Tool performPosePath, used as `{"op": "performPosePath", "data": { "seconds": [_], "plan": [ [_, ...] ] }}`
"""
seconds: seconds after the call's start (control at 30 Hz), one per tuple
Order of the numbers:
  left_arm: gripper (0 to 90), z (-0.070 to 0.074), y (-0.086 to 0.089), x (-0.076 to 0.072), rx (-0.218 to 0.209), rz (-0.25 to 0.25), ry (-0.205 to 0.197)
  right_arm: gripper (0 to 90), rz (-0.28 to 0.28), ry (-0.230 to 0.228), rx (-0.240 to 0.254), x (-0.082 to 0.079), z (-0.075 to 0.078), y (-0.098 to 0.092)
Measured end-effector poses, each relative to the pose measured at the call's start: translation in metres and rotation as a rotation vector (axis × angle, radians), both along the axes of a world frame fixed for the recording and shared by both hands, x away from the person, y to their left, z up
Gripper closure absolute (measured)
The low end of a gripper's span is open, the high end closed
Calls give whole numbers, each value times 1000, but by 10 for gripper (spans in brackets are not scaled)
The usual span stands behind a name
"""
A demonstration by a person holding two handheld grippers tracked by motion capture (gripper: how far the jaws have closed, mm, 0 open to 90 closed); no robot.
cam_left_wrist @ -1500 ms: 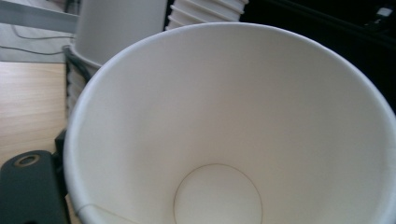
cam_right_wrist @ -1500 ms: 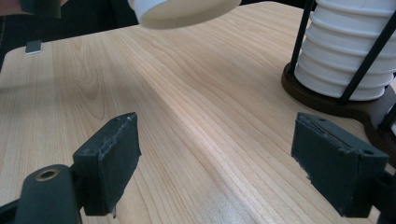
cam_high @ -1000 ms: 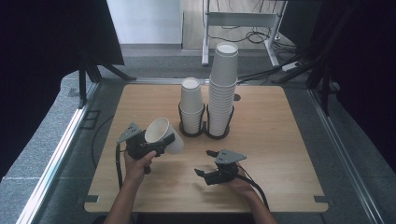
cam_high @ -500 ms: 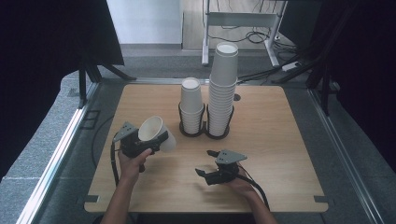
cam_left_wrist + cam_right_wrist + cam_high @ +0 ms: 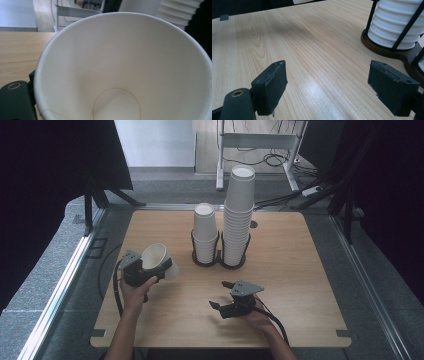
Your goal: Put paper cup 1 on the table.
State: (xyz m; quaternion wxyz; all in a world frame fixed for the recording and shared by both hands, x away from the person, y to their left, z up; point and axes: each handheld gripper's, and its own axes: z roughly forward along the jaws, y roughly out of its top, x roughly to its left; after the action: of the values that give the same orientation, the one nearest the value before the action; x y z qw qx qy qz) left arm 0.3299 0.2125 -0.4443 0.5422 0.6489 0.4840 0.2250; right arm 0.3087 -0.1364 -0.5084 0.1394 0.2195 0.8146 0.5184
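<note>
Left of centre in the high view, the left gripper (image 5: 150, 270) holds a white paper cup (image 5: 157, 260) on its side, the open mouth turned up and toward the camera, the base pointing to the right of the frame. Its fingers are closed on the cup's wall near the rim; in the left gripper view the cup (image 5: 125, 67) spreads across most of the frame, its round bottom low in the middle, and one black finger (image 5: 16, 100) shows at the lower left, pressed against the outside of the rim. The cup hangs above the wooden desk (image 5: 300, 265), well apart from the stacks.

At the upper middle of the high view stands a dark wire holder (image 5: 220, 262) with two stacks of white cups: a short stack (image 5: 205, 232) on the left and a tall stack (image 5: 239, 215) on the right, just beside each other.

Lower centre, the right gripper (image 5: 222, 295) rests low over the desk in the person's hand, its fingers (image 5: 272, 85) spread wide with nothing but bare wood between them. In the right gripper view the holder's base and ribbed cup rims (image 5: 397, 27) sit at the upper right.
</note>
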Motion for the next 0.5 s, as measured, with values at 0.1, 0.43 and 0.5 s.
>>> {"op": "performPosePath", "data": {
  "seconds": [0.1,0.43,0.5],
  "plan": [
    [122,-4,4,2,10,26,16,159,-1,1,-1,0,0,0],
    [118,-13,8,8,91,100,44,159,-1,2,-6,0,-1,1],
    [117,-15,8,9,112,122,57,159,-1,1,-9,0,-2,1]
  ]
}}
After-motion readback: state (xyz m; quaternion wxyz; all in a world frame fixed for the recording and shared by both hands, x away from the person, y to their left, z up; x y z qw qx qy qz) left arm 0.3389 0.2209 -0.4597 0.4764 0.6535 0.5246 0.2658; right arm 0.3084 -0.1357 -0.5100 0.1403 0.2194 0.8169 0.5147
